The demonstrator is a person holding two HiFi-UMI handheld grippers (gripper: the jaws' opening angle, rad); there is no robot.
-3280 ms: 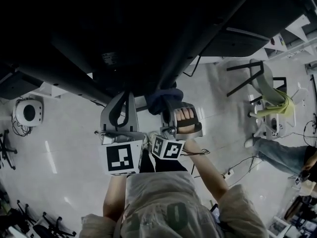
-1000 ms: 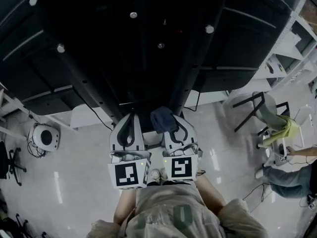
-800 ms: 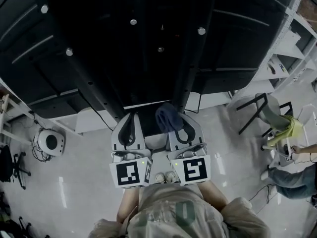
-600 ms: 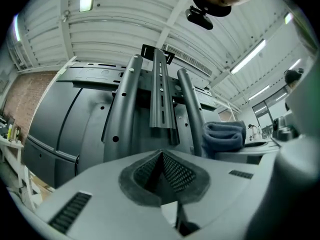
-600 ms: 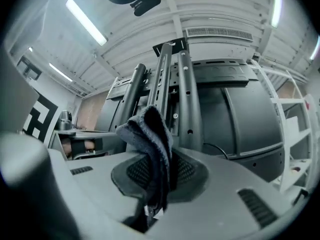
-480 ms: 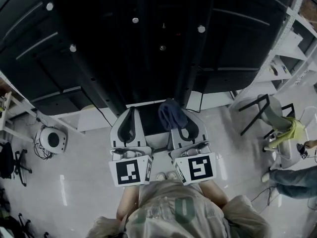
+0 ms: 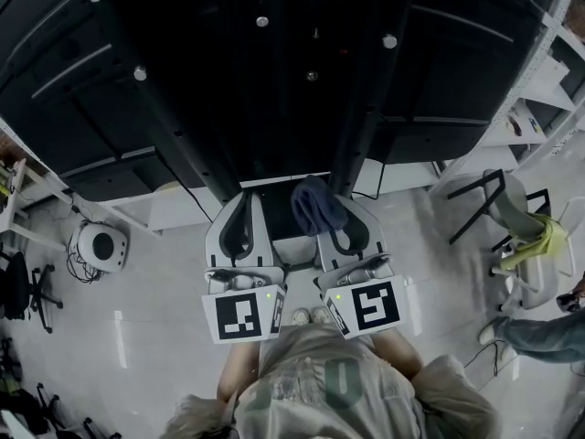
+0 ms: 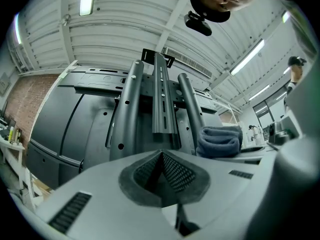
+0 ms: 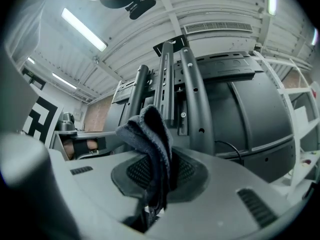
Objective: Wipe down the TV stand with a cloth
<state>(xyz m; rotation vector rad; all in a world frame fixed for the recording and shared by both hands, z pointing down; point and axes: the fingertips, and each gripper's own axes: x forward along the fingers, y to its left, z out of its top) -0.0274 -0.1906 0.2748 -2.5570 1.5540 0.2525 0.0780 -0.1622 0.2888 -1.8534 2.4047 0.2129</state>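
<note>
head view is looking steeply down from overhead; both gripper views are pointing up, close along the same tv stand [image 8: 161, 101].

The cloth [image 9: 152, 127] is soft, fuzzy dark fleece, matt throughout. The TV stand [image 8: 162, 99] looks like dark painted metal, its 3 uprights smooth with a satin sheen. The left tongs [image 8: 161, 159] and right tongs [image 9: 160, 169] are smooth matt grey plastic with dimpled black pads [image 8: 177, 172]. The floor [image 7: 137, 337] is glossy pale tile.
</note>
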